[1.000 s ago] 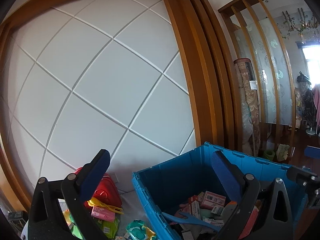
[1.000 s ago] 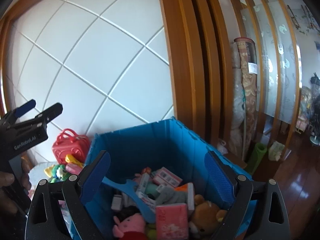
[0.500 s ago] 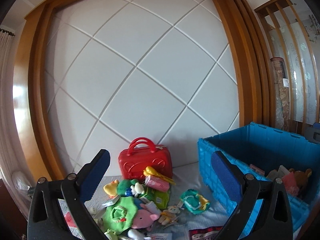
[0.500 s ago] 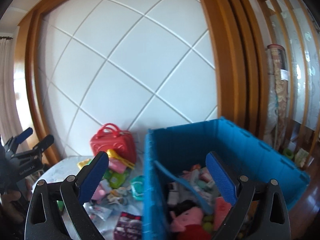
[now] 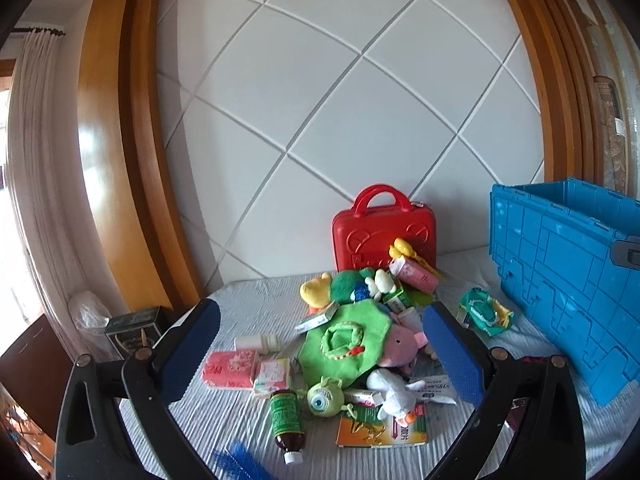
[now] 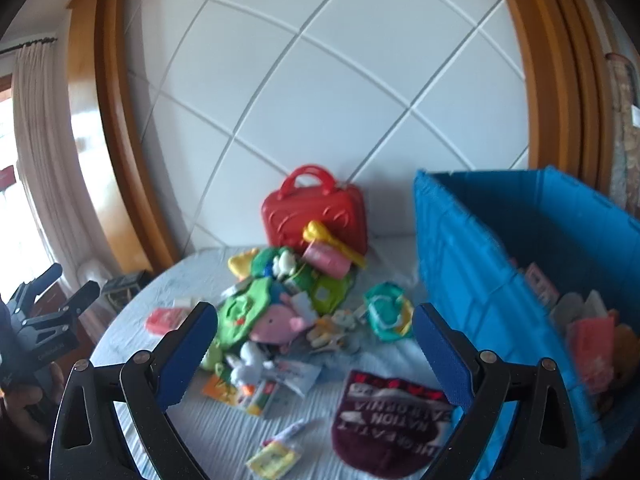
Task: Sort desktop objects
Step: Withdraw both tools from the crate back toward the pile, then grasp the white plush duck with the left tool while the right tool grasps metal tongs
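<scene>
One red case (image 5: 383,231), one blue crate (image 5: 568,264) and one brown bottle (image 5: 288,420) are sitting by a toy heap; two grippers are showing, left gripper (image 5: 326,352) and right gripper (image 6: 314,354).

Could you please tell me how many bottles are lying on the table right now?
2. A brown bottle with a green label lies at the near edge of the pile, cap toward the camera. A small white bottle lies on its side left of the green cloth toy. Others may be buried.
</scene>
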`<state>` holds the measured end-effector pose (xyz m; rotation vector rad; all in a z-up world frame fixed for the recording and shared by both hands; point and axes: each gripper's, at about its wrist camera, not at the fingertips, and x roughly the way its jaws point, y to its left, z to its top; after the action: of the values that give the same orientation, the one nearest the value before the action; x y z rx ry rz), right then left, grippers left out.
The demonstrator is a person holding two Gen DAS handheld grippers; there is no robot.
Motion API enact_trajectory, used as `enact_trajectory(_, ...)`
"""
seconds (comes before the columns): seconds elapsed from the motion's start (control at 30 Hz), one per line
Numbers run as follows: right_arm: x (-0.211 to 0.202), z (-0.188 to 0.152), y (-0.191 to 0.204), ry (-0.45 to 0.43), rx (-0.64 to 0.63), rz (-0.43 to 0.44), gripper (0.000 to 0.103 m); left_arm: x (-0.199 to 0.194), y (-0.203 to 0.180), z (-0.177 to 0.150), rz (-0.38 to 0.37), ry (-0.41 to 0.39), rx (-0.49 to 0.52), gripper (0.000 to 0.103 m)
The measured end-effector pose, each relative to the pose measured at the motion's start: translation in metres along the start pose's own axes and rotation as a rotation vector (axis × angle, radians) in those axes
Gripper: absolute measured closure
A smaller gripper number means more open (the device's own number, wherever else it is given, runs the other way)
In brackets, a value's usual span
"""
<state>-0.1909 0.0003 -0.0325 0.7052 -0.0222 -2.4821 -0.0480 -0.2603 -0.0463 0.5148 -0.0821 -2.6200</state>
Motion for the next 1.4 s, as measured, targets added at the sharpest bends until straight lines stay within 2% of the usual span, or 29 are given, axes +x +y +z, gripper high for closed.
enact_trajectory(0.17, 0.053, -0.020, -0.002, 0.088, -0.028, 0.027, 0.004, 0.029, 0.004, -0.039, 0.010, 0.094, -0.029, 0.000)
enact_trajectory(0.23, 0.073, -0.027, -0.012, 0.126, -0.017, 0.044, 0.004, 0.041, -0.001, -0.050, -0.012, 0.131, -0.057, 0.000)
enact_trajectory(0.3, 0.091, -0.032, -0.024, 0.149, -0.006, 0.046, 0.004, 0.054, -0.016, -0.063, -0.042, 0.153, -0.055, 0.000)
enact_trajectory(0.47, 0.124, -0.034, -0.045, 0.183, -0.002, 0.063, 0.004, 0.098, -0.055, -0.091, -0.040, 0.212, -0.030, 0.000)
enact_trajectory(0.53, 0.131, -0.036, -0.049, 0.179, -0.038, 0.047, 0.004, 0.119, -0.066, -0.103, -0.056, 0.245, -0.053, 0.000)
enact_trajectory(0.63, 0.144, -0.041, -0.054, 0.219, -0.048, 0.051, 0.004, 0.152, -0.079, -0.116, -0.075, 0.320, -0.068, 0.000)
enact_trajectory(0.8, 0.173, -0.051, -0.065, 0.265, -0.050, 0.034, 0.004, 0.201, -0.097, -0.128, -0.118, 0.375, -0.066, 0.001)
enact_trajectory(0.83, 0.180, -0.054, -0.068, 0.279, -0.036, 0.031, 0.004, 0.211, -0.101, -0.131, -0.122, 0.394, -0.053, 0.006)
enact_trajectory(0.87, 0.186, -0.056, -0.071, 0.294, -0.022, 0.030, 0.005, 0.222, -0.105, -0.136, -0.135, 0.424, -0.043, 0.018)
enact_trajectory(0.93, 0.199, -0.060, -0.074, 0.314, -0.014, 0.029, 0.007, 0.239, -0.109, -0.148, -0.154, 0.494, -0.042, 0.032)
enact_trajectory(1.03, 0.222, -0.065, -0.077, 0.339, -0.007, 0.029, 0.011, 0.245, -0.111, -0.171, -0.177, 0.546, -0.055, 0.034)
enact_trajectory(1.13, 0.254, -0.069, -0.075, 0.374, -0.005, 0.052, 0.017, 0.246, -0.112, -0.187, -0.188, 0.574, -0.050, 0.035)
enact_trajectory(1.2, 0.280, -0.073, -0.073, 0.415, -0.013, 0.048, 0.027, 0.247, -0.112, -0.190, -0.197, 0.571, -0.044, 0.035)
enact_trajectory(1.23, 0.297, -0.076, -0.073, 0.456, -0.016, 0.028, 0.031, 0.248, -0.111, -0.190, -0.201, 0.575, -0.041, 0.035)
enact_trajectory(1.27, 0.313, -0.081, -0.075, 0.497, -0.016, 0.004, 0.041, 0.250, -0.110, -0.189, -0.208, 0.577, -0.041, 0.035)
enact_trajectory(1.33, 0.341, -0.089, -0.080, 0.560, -0.007, -0.041, 0.047, 0.253, -0.107, -0.189, -0.216, 0.578, -0.037, 0.035)
enact_trajectory(1.4, 0.360, -0.096, -0.086, 0.605, 0.006, -0.082, 0.058, 0.255, -0.106, -0.188, -0.227, 0.583, -0.033, 0.035)
